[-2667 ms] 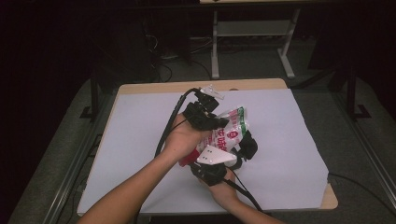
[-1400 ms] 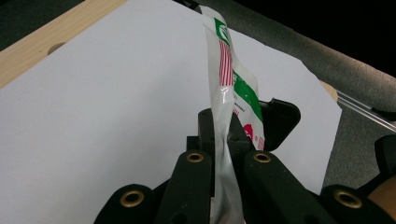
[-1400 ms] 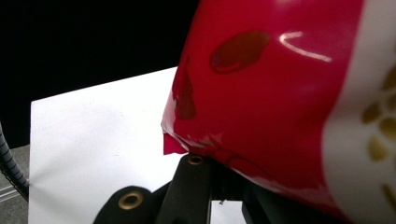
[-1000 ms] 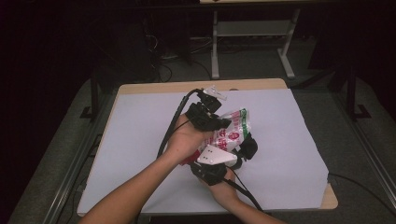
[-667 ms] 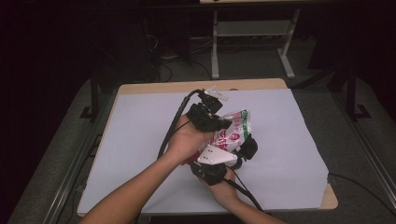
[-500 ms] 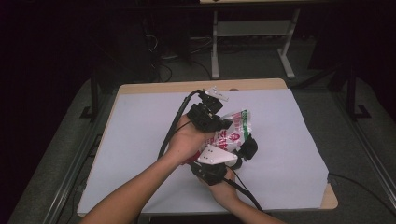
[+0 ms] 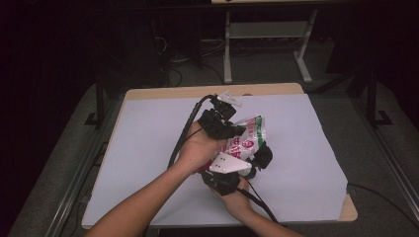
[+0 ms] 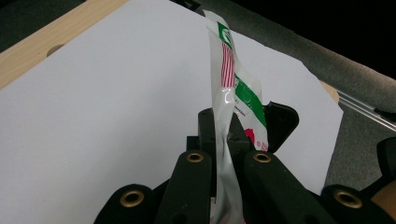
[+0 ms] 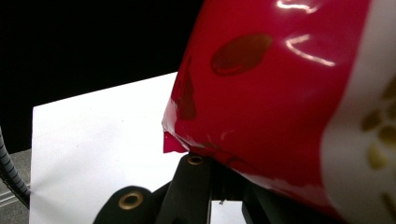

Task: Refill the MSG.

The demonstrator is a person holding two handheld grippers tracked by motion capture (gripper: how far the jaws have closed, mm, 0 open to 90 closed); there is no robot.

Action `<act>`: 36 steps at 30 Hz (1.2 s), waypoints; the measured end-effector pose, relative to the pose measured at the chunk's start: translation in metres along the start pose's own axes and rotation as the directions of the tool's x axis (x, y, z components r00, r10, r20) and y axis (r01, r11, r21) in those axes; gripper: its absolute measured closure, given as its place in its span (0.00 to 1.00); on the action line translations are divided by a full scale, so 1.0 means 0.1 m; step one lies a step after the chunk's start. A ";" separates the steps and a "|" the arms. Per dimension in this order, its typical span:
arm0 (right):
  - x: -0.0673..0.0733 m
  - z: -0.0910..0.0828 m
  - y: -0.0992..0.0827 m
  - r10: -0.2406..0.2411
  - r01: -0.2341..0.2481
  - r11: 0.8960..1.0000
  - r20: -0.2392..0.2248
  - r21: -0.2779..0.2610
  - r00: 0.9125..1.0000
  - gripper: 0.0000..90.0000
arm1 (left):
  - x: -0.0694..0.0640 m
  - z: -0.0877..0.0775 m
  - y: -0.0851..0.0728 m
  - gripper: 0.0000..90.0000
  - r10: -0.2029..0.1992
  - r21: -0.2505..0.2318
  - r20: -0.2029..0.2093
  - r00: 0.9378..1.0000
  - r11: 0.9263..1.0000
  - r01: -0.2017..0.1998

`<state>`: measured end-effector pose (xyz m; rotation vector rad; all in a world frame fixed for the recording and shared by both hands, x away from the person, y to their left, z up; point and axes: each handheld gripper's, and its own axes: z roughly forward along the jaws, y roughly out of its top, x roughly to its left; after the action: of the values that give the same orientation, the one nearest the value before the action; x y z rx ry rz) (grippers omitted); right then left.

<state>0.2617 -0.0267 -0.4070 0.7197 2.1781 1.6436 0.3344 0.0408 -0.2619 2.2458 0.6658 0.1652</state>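
A glossy snack bag (image 7: 245, 137), red, white and green, is held up over the middle of the white-covered table (image 7: 148, 138) between both hands. My left gripper (image 7: 236, 129) is shut on the bag's edge; in the left gripper view the bag (image 8: 229, 93) stands pinched between the two black jaws. My right gripper (image 7: 247, 170) grips the bag from the near side. In the right gripper view the red side of the bag (image 9: 280, 102) looms close, its lower edge caught between the jaws.
The table's wooden rim (image 7: 207, 91) shows at the far side and at the right corner. Black cables (image 7: 180, 138) trail from the grippers. A metal stand (image 7: 267, 34) is on the dark floor beyond the table.
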 end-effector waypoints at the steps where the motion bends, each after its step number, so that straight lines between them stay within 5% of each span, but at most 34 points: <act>1: 0.00 0.00 0.00 0.001 -0.001 1.000 0.001 0.000 1.000 1.00 | 0.00 0.00 0.00 1.00 -0.002 -0.004 -0.002 1.000 1.000 0.002; 36: -0.03 0.05 0.04 0.030 -0.030 1.000 0.024 -0.001 0.999 1.00 | 0.06 0.05 0.02 1.00 -0.017 -0.032 -0.018 1.000 0.999 0.017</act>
<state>0.2676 -0.0240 -0.4045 0.7711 2.1598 1.6419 0.3417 0.0401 -0.2645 2.2100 0.6873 0.1870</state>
